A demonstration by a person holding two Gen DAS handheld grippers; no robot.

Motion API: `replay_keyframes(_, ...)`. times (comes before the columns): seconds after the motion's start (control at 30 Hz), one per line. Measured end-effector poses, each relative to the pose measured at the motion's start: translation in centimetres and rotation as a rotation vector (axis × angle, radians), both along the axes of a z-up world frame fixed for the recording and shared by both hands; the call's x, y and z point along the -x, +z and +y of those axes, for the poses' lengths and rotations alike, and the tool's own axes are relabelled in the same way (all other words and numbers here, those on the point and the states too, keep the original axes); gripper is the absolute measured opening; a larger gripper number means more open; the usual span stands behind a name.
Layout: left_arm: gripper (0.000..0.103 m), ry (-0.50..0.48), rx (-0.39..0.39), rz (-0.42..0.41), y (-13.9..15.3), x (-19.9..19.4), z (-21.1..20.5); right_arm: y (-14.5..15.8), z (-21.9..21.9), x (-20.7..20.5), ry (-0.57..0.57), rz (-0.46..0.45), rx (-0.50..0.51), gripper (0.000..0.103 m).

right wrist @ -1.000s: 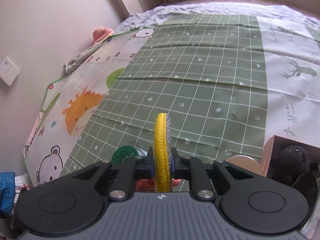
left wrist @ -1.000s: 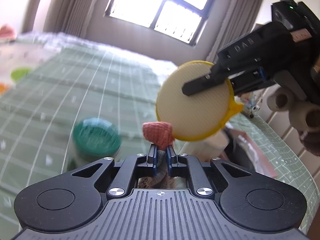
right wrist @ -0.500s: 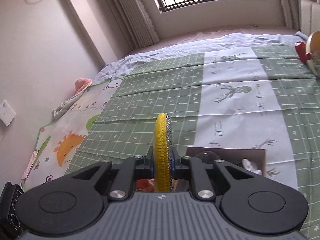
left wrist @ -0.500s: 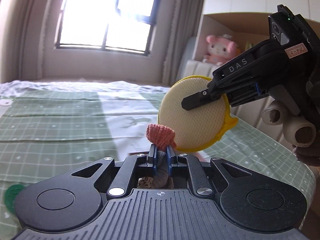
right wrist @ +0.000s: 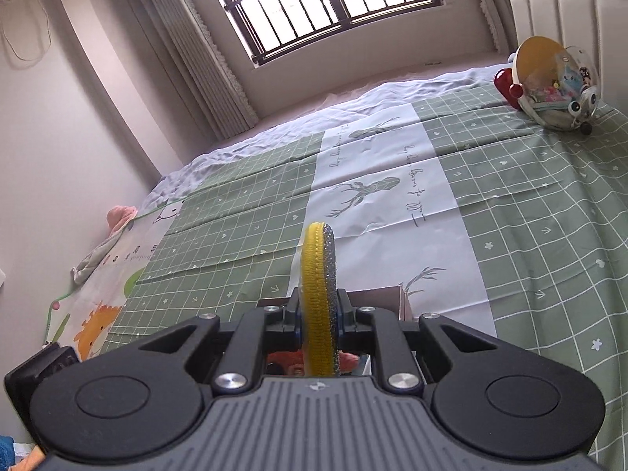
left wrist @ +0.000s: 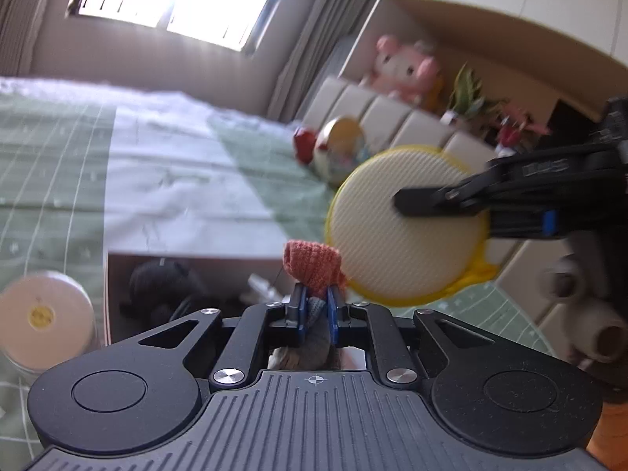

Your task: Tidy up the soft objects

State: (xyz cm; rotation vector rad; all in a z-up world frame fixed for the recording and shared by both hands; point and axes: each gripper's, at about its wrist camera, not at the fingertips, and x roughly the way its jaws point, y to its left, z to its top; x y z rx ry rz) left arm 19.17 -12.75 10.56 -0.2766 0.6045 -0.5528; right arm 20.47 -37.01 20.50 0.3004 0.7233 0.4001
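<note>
Sponge (right wrist: 318, 294) between right fingers (right wrist: 345, 310), sock (left wrist: 313, 265) between left

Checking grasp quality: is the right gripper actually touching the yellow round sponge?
Touching. The right wrist view shows the right gripper with both fingers pressed on the yellow round sponge, held edge-on.

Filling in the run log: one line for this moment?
left tool: shut on knitted toy | right tool: shut on yellow sponge | both above box

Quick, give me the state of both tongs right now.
Left tongs: shut on an orange-tipped knitted piece.
Right tongs: shut on a round yellow scrubbing pad.
</note>
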Motion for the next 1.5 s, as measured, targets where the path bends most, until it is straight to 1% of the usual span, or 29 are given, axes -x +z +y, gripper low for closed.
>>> replay_keyframes(0.03, 0.014, 0.004, -0.055, 0.043, -0.9, -0.6, -0.2, -0.6, 0.2, -0.1, 0.006, 0.006, 0.002, 0.015)
replay_keyframes(0.07, 0.014, 0.014, -0.109, 0.066, -1.7, -1.2, -0.2, -1.3, 0.6, -0.2, 0.014, 0.015, 0.004, 0.015)
replay_keyframes(0.13, 0.020, 0.065, -0.212, 0.078, -3.0, -1.5, 0.0, -2.5, 1.5, -0.3, 0.029, 0.028, 0.007, 0.015)
replay_keyframes(0.17, 0.018, 0.100, -0.253, 0.089, -3.4, -1.6, 0.4, -3.0, 2.1, -0.3, 0.036, 0.027, 0.016, 0.015)
replay_keyframes(0.2, 0.017, 0.116, -0.259, 0.093, -3.8, -1.8, 0.9, -3.3, 2.6, -0.4, 0.043, 0.021, 0.027, 0.015)
replay_keyframes(0.27, 0.017, 0.138, -0.236, 0.099, -4.1, -2.2, 2.2, -3.5, 3.7, -0.2, 0.056, 0.002, 0.040, 0.015)
replay_keyframes(0.3, 0.016, 0.134, -0.198, 0.113, -4.0, -2.4, 2.9, -3.4, 4.0, -0.2, 0.072, -0.004, 0.025, 0.015)
replay_keyframes(0.37, 0.016, 0.128, -0.104, 0.137, -3.5, -2.4, 4.4, -3.4, 4.5, -0.3, 0.105, 0.001, -0.043, 0.015)
replay_keyframes(0.43, 0.016, 0.132, -0.047, 0.103, -2.4, -1.4, 6.0, -4.1, 5.0, -0.9, 0.138, 0.034, -0.117, 0.015)
replay_keyframes(0.5, 0.016, 0.173, -0.040, 0.055, -0.9, 0.1, 7.4, -6.0, 5.7, -1.7, 0.164, 0.099, -0.170, 0.015)
replay_keyframes(0.53, 0.016, 0.191, -0.036, 0.041, -0.5, 0.5, 8.2, -7.2, 6.2, -2.2, 0.168, 0.134, -0.173, 0.015)
replay_keyframes(0.6, 0.016, 0.204, -0.021, 0.047, -0.2, 1.2, 9.4, -10.2, 7.4, -3.3, 0.151, 0.206, -0.122, 0.015)
replay_keyframes(0.63, 0.016, 0.207, -0.019, 0.051, 0.0, 1.8, 10.0, -11.6, 7.8, -3.7, 0.132, 0.230, -0.084, 0.017)
replay_keyframes(0.67, 0.016, 0.208, -0.023, 0.051, -0.1, 2.3, 10.4, -12.6, 8.1, -3.8, 0.117, 0.243, -0.060, 0.021)
replay_keyframes(0.7, 0.016, 0.210, -0.028, 0.046, -0.2, 3.2, 10.7, -13.2, 8.1, -3.8, 0.107, 0.245, -0.053, 0.025)
replay_keyframes(0.73, 0.016, 0.210, -0.032, 0.039, -0.3, 4.0, 11.0, -13.4, 7.8, -3.6, 0.095, 0.244, -0.056, 0.029)
replay_keyframes(0.77, 0.016, 0.211, -0.038, 0.032, -0.5, 4.8, 11.4, -13.3, 7.5, -3.3, 0.086, 0.243, -0.067, 0.035)
replay_keyframes(0.8, 0.016, 0.213, -0.046, 0.024, -0.8, 5.9, 11.8, -13.1, 7.3, -3.1, 0.078, 0.243, -0.071, 0.038)
replay_keyframes(0.83, 0.016, 0.214, -0.057, 0.014, -1.2, 6.8, 12.1, -12.7, 7.0, -2.8, 0.070, 0.236, -0.064, 0.047)
replay_keyframes(0.87, 0.016, 0.219, -0.076, 0.001, -1.6, 7.8, 12.4, -12.3, 6.9, -2.3, 0.058, 0.222, -0.045, 0.062)
replay_keyframes(0.93, 0.016, 0.234, -0.131, -0.006, -2.7, 9.5, 12.9, -11.3, 6.9, -1.3, 0.030, 0.176, 0.015, 0.076)
replay_keyframes(1.07, 0.017, 0.250, -0.246, 0.036, -4.9, 11.6, 13.3, -9.6, 7.2, 1.7, -0.036, 0.082, 0.154, 0.077)
replay_keyframes(1.13, 0.018, 0.264, -0.311, 0.026, -5.7, 12.8, 13.5, -9.2, 7.6, 3.7, -0.064, 0.044, 0.183, 0.079)
replay_keyframes(1.17, 0.018, 0.273, -0.331, 0.026, -6.0, 13.4, 13.7, -9.1, 7.9, 4.9, -0.075, 0.023, 0.195, 0.080)
replay_keyframes(1.2, 0.018, 0.279, -0.335, 0.031, -6.4, 14.1, 13.9, -9.1, 8.4, 6.2, -0.087, -0.001, 0.209, 0.080)
replay_keyframes(1.27, 0.018, 0.290, -0.317, 0.052, -7.1, 15.4, 14.6, -9.3, 9.9, 8.9, -0.108, -0.050, 0.239, 0.085)
replay_keyframes(1.37, 0.018, 0.297, -0.286, 0.074, -8.3, 17.9, 15.5, -10.8, 12.6, 13.2, -0.129, -0.120, 0.283, 0.088)
replay_keyframes(1.43, 0.018, 0.300, -0.262, 0.077, -9.0, 19.1, 15.5, -12.5, 14.8, 15.6, -0.130, -0.140, 0.312, 0.088)
replay_keyframes(1.5, 0.018, 0.311, -0.249, 0.048, -9.5, 20.2, 15.0, -14.3, 16.3, 17.2, -0.122, -0.136, 0.319, 0.088)
